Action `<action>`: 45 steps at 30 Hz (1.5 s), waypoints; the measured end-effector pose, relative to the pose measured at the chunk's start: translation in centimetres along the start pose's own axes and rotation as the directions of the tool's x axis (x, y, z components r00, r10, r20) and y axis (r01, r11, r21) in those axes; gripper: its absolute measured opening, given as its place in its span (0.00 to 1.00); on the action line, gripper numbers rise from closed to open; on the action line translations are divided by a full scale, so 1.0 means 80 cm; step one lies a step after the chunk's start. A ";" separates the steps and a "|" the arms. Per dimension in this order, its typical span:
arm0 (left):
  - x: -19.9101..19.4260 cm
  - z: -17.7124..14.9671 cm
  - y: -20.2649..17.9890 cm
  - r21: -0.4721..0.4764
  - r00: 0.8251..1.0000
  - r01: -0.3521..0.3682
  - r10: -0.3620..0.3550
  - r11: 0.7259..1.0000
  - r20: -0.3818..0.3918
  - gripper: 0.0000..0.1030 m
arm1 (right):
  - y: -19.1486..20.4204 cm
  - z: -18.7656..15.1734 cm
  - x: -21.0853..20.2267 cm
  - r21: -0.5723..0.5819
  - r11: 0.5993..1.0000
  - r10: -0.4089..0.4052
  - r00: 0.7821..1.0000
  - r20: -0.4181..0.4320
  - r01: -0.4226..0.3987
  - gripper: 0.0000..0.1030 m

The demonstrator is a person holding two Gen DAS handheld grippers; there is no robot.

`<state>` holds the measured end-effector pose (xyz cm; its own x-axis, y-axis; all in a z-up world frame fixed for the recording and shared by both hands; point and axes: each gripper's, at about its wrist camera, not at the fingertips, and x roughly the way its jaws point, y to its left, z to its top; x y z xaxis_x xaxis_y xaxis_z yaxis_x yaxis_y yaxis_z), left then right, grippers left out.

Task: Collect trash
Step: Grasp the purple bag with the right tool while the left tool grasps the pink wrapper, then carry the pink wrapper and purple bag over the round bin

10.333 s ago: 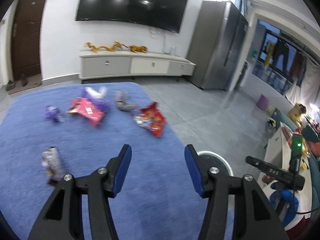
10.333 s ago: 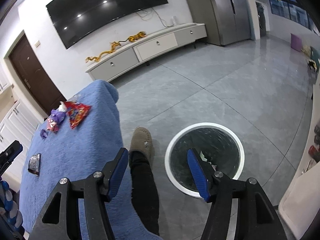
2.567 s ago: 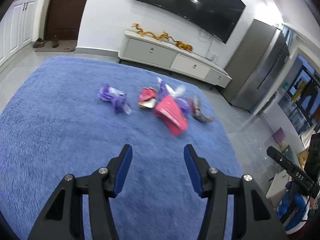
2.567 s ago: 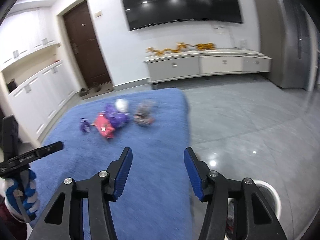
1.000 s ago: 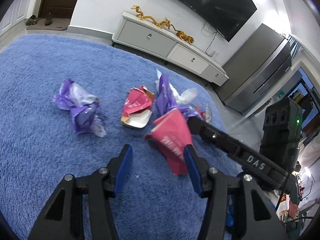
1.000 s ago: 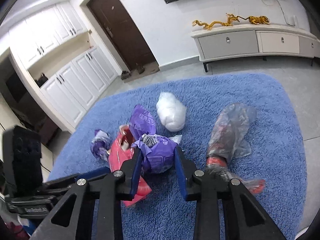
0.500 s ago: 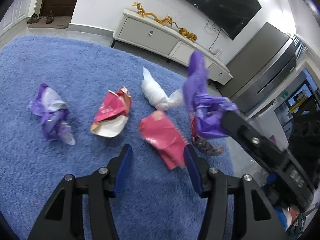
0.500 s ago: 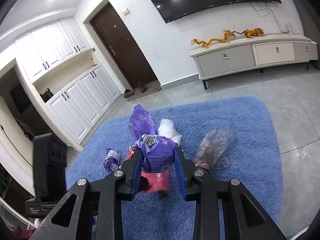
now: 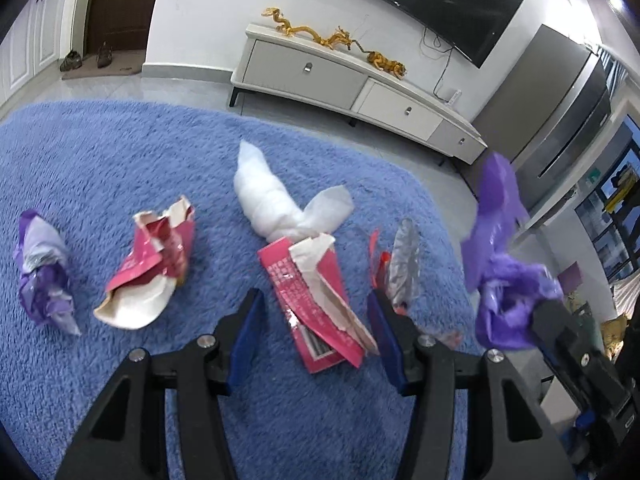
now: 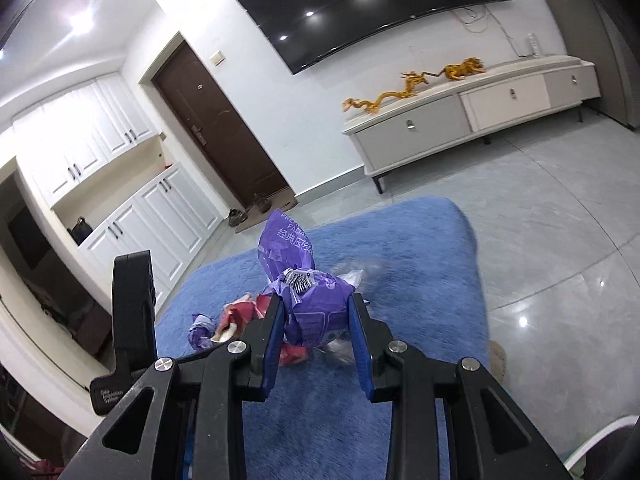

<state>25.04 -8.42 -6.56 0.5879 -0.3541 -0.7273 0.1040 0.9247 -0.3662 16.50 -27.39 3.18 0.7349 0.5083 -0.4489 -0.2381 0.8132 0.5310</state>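
Note:
My right gripper (image 10: pixel 317 312) is shut on a crumpled purple wrapper (image 10: pixel 308 294) and holds it in the air above the blue rug (image 10: pixel 420 264); the wrapper also shows at the right of the left wrist view (image 9: pixel 504 280). My left gripper (image 9: pixel 316 320) is open, its jaws straddling a torn pink carton (image 9: pixel 316 300) on the rug (image 9: pixel 120 360). Beyond it lie a white tissue wad (image 9: pixel 276 204), a clear plastic wrapper (image 9: pixel 402 268), a second torn pink carton (image 9: pixel 152 268) and a small purple wrapper (image 9: pixel 42 272).
A white TV cabinet (image 9: pixel 348 80) with gold dragon ornaments stands against the far wall under a TV. Grey tile floor (image 10: pixel 560 220) lies right of the rug. The white rim of a bin (image 10: pixel 600 440) shows at the lower right. A fridge (image 9: pixel 560 92) stands at the right.
My right gripper has lifted the purple wrapper higher and away to the right of the pile. My left gripper has moved closer, over the torn pink carton.

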 end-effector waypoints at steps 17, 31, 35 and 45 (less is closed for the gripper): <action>-0.091 -0.084 0.041 0.001 0.999 0.033 -0.033 0.999 0.023 0.15 | 0.007 -0.051 -0.060 0.076 0.997 -0.033 0.999 -0.007 0.033 0.29; -0.220 -0.150 0.082 0.021 0.994 0.035 -0.037 0.999 0.102 0.11 | 0.064 -0.099 -0.101 0.052 0.998 -0.017 0.999 -0.044 0.019 0.29; -0.244 -0.158 0.081 0.031 0.990 0.035 -0.038 0.999 0.133 0.11 | 0.078 -0.106 -0.113 0.035 0.999 -0.005 0.999 -0.033 0.006 0.29; -0.298 -0.167 0.042 0.111 0.974 0.052 -0.075 0.992 0.214 0.11 | 0.093 -0.106 -0.159 0.019 1.000 -0.002 0.999 0.052 0.001 0.29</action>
<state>0.66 1.23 1.81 0.7366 -0.3841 -0.5566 0.2227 0.9149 -0.3367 0.00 -25.37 6.71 0.7672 0.4912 -0.4125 -0.2251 0.8083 0.5440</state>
